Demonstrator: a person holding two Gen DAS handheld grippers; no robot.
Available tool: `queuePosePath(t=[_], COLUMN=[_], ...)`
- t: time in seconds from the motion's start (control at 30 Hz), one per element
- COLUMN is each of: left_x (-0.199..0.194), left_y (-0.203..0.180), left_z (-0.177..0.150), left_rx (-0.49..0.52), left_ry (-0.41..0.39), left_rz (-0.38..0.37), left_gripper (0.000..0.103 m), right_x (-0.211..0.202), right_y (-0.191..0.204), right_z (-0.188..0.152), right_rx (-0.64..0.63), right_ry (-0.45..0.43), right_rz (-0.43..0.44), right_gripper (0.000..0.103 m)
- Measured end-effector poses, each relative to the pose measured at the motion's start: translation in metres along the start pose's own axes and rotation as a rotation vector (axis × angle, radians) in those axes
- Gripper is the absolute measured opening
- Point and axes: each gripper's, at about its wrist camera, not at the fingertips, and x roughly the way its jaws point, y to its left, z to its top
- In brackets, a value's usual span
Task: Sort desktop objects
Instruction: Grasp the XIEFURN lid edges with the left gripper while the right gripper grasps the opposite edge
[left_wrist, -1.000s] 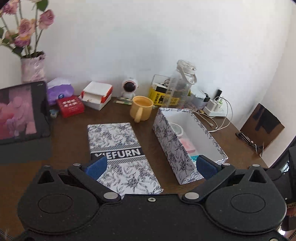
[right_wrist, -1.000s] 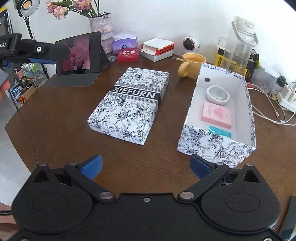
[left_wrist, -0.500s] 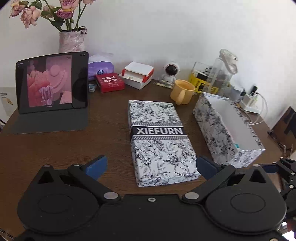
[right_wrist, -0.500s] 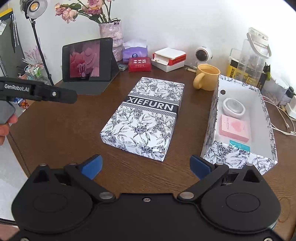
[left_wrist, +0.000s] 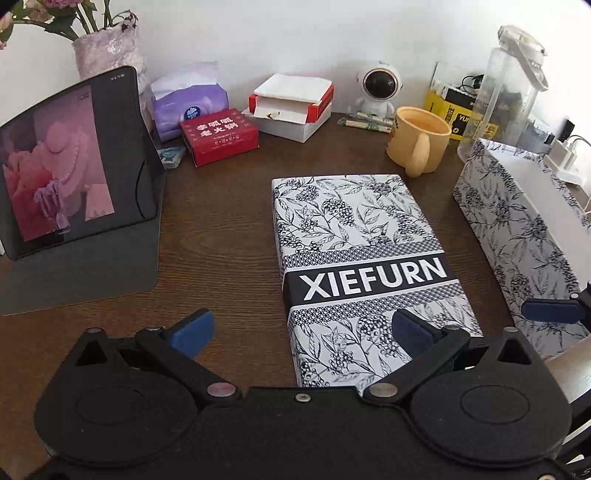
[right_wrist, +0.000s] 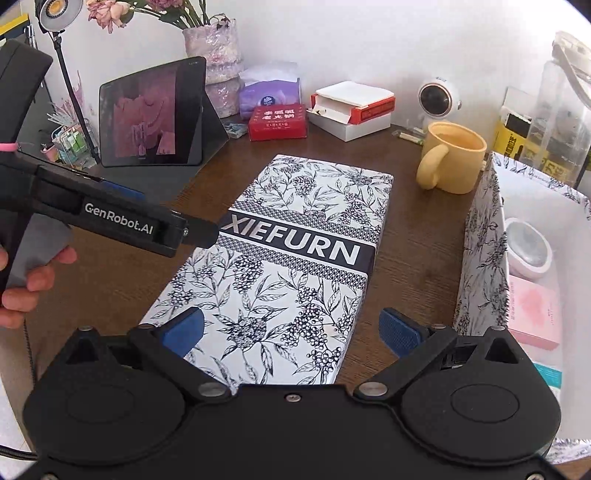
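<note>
Now both claws had closed in low over the patterned lid (right_wrist: 284, 258), the right gripper (right_wrist: 290, 334) and left gripper (left_wrist: 301, 330) each spread wide and empty, with the open box (right_wrist: 480, 243) just right, likely awaiting its lid.

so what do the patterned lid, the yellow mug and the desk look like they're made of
The patterned lid looks like printed cardboard with a matte paper finish: crisp folded edges, flat floral print. The yellow mug could be ceramic or plastic; its surface is matte and evenly coloured, so the look leaves it open. The desk shows dark brown wood grain, possibly veneer, with a soft sheen.
</note>
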Motion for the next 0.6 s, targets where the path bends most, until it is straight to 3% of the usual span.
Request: queuePosePath(t=[0.3, 0.53, 0.6], left_x=[0.035, 0.048, 0.048], left_y=[-0.001, 0.009, 0.008], left_z=[-0.018, -0.019, -0.021], left_rx=[-0.085, -0.265, -0.27], left_ry=[0.036, 0.056, 0.047], left_rz=[-0.053, -0.147, -0.151], left_gripper=[0.103, 0.103, 0.103], right_x=[0.036, 0.041, 0.043], right_y=[-0.021, -0.028, -0.03], right_z=[-0.009, -0.007, -0.007], right_rx=[0.053, 0.085, 0.107], right_ry=[-0.01, -0.05, -0.051], right_rz=[0.013, 0.073, 0.082], right_gripper=[0.102, 0.102, 0.103])
